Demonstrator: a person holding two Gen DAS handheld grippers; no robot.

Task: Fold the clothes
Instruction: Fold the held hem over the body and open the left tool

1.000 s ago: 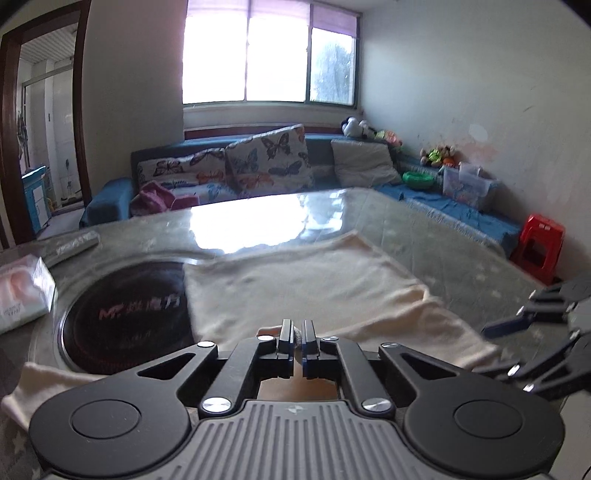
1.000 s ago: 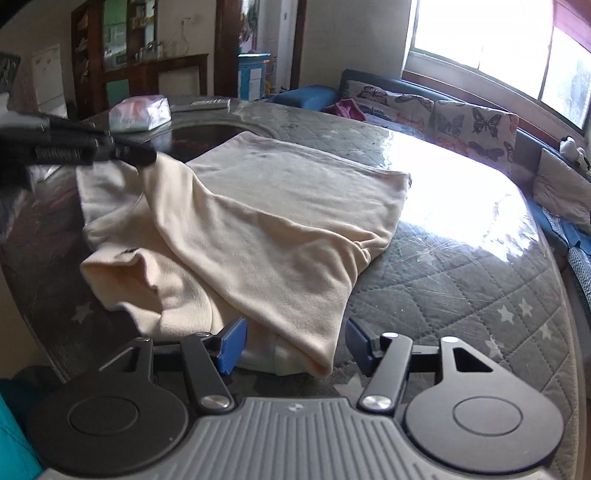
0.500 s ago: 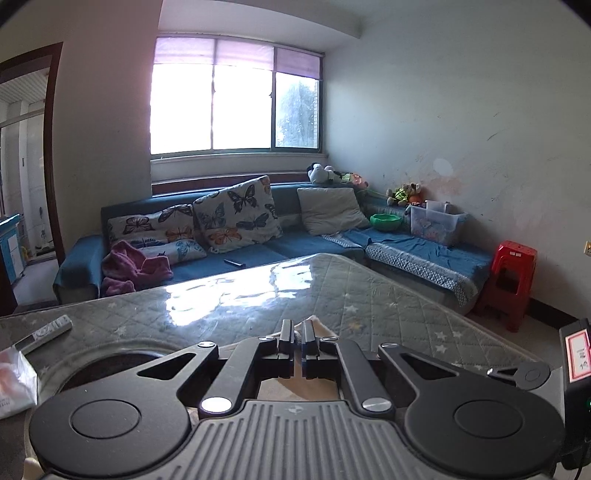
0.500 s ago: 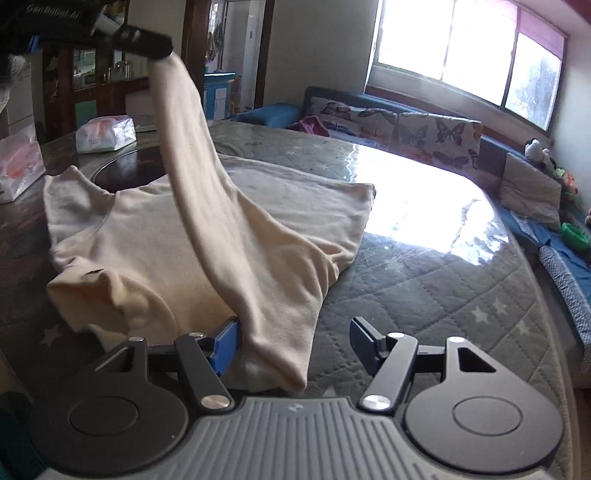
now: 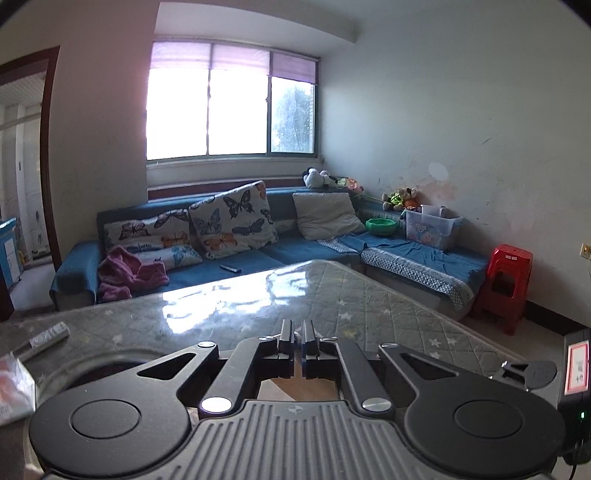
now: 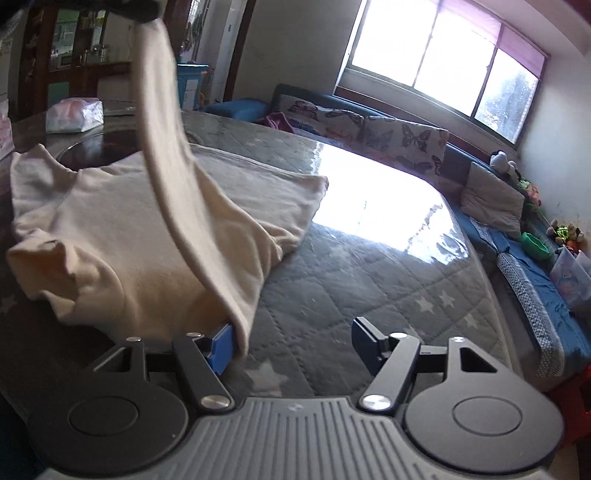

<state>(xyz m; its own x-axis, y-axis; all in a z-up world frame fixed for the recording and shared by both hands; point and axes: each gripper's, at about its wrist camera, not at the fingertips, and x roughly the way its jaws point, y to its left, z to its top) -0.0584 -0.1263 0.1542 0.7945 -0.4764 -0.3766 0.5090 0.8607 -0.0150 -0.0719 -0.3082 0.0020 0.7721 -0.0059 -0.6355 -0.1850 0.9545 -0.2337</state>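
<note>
A cream sweatshirt lies on the quilted, glass-topped table. Its sleeve is pulled up taut to the top left, where my left gripper holds its end high above the table. In the left wrist view that gripper is shut, with a sliver of cream cloth below its fingers. My right gripper is open and low at the table's near edge. The sleeve's lower end hangs against its left fingertip.
A tissue pack and a dark round hotplate lie at the table's far left. A remote lies on the table. A blue sofa with cushions runs behind it, and a red stool stands at the right.
My left gripper has risen high with the sleeve end, pulling the sleeve up off the sweatshirt. My right gripper has stayed open near the table edge.
</note>
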